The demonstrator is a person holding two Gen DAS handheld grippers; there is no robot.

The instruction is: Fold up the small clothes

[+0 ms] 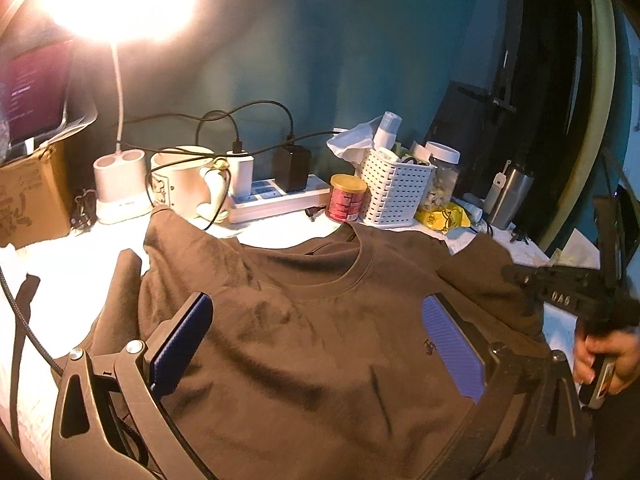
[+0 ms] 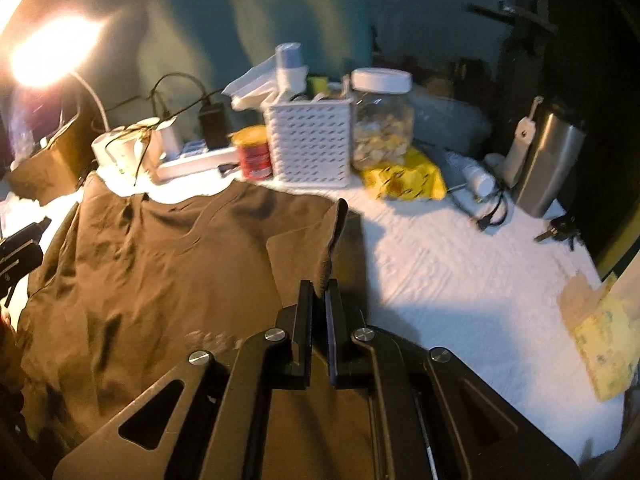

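Note:
A brown T-shirt (image 1: 312, 320) lies face up on the white cloth-covered table, collar toward the back. My left gripper (image 1: 316, 308) is open wide just above its chest, one blue pad (image 1: 184, 340) on each side. My right gripper (image 2: 319, 292) is shut on the shirt's right sleeve edge (image 2: 328, 248), which stands up lifted from between the pads, with the sleeve folded in over the shirt (image 2: 152, 272). The right gripper and the hand holding it also show at the right edge of the left wrist view (image 1: 568, 296).
Along the back stand a lamp base (image 1: 120, 188), a mug (image 1: 184, 184), a power strip (image 1: 276, 200) with chargers, a red can (image 1: 346, 198), a white basket (image 1: 394, 192), a jar (image 2: 382, 120), a yellow packet (image 2: 404, 178) and a steel flask (image 2: 548, 160). A cardboard box (image 1: 32, 196) is at left.

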